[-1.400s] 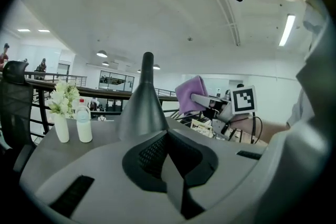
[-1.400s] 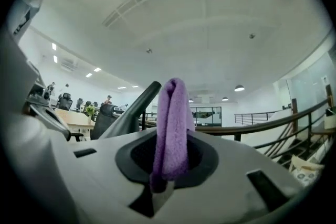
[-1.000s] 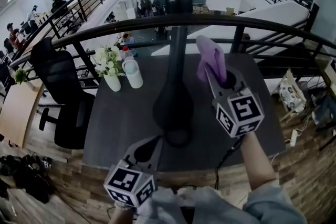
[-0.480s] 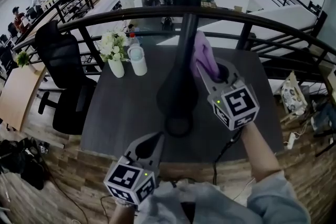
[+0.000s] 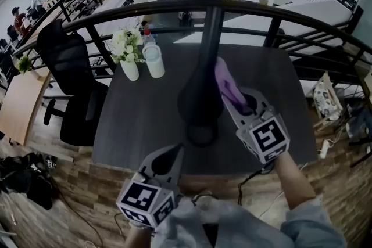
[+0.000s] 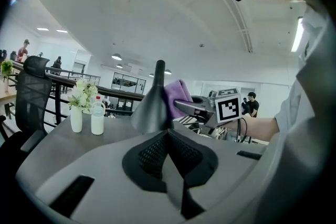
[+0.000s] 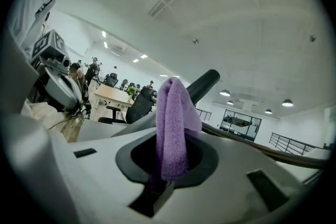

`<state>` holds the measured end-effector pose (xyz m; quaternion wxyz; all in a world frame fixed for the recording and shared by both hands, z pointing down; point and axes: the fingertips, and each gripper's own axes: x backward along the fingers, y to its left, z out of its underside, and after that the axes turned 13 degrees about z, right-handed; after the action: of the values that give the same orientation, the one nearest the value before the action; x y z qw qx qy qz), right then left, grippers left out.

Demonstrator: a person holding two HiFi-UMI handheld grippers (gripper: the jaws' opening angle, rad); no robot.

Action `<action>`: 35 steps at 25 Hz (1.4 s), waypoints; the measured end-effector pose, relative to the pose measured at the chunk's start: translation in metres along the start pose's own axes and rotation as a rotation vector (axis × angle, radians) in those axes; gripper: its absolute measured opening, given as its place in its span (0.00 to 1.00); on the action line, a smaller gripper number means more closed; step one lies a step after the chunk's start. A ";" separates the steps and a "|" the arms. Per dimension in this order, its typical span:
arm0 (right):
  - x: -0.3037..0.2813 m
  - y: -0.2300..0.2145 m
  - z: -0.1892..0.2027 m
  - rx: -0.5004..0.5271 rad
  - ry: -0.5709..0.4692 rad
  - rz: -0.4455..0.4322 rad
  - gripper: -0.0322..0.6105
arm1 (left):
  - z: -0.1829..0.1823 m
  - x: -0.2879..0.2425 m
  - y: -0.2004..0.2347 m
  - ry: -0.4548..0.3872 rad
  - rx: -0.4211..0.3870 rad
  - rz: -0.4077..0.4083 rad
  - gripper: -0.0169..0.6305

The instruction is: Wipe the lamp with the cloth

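Cloth [image 5: 225, 79], purple, was clamped in the right gripper's [image 5: 232, 99] jaws, lying against the black lamp's [image 5: 197, 99] flared side. Left gripper [image 5: 172, 154] jaws were together and empty, near the lamp's base on the grey table [image 5: 133, 119].

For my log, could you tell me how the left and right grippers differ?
The right gripper has jaws shut on the purple cloth; the left gripper has jaws shut on nothing. The right gripper is at the lamp; the left gripper hangs short of it. Both carry marker cubes.

Left tool [image 6: 168, 132], jaws together, faces the lamp [image 6: 153, 110] with purple cloth [image 6: 177, 96] beside it.
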<state>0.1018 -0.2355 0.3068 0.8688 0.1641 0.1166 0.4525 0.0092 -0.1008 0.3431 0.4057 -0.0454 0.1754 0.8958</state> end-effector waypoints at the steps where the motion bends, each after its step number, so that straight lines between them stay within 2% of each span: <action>1: 0.003 0.006 0.004 0.006 0.015 0.002 0.13 | -0.001 0.002 0.005 0.000 0.000 0.005 0.05; 7: 0.021 0.038 0.019 -0.027 0.097 0.014 0.13 | -0.006 0.004 0.029 0.026 0.000 0.049 0.05; 17: 0.048 0.075 0.025 -0.158 0.200 0.103 0.13 | -0.027 -0.003 0.051 0.031 -0.070 0.175 0.05; 20: 0.061 0.069 0.025 -0.228 0.225 0.180 0.13 | -0.030 -0.001 0.054 0.042 -0.076 0.200 0.05; 25: 0.079 0.035 0.011 -0.319 0.226 0.363 0.13 | -0.030 0.002 0.064 0.047 -0.072 0.232 0.05; 29: 0.072 0.010 -0.014 -0.244 0.189 0.459 0.13 | -0.030 0.010 0.067 0.063 -0.072 0.247 0.05; 35: 0.036 -0.002 -0.048 -0.134 0.138 0.502 0.13 | -0.023 0.026 0.080 0.077 -0.054 0.257 0.05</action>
<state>0.1065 -0.1982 0.2597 0.7281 0.0988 0.1009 0.6707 -0.0693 -0.1387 0.3383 0.2795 -0.0677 0.1711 0.9424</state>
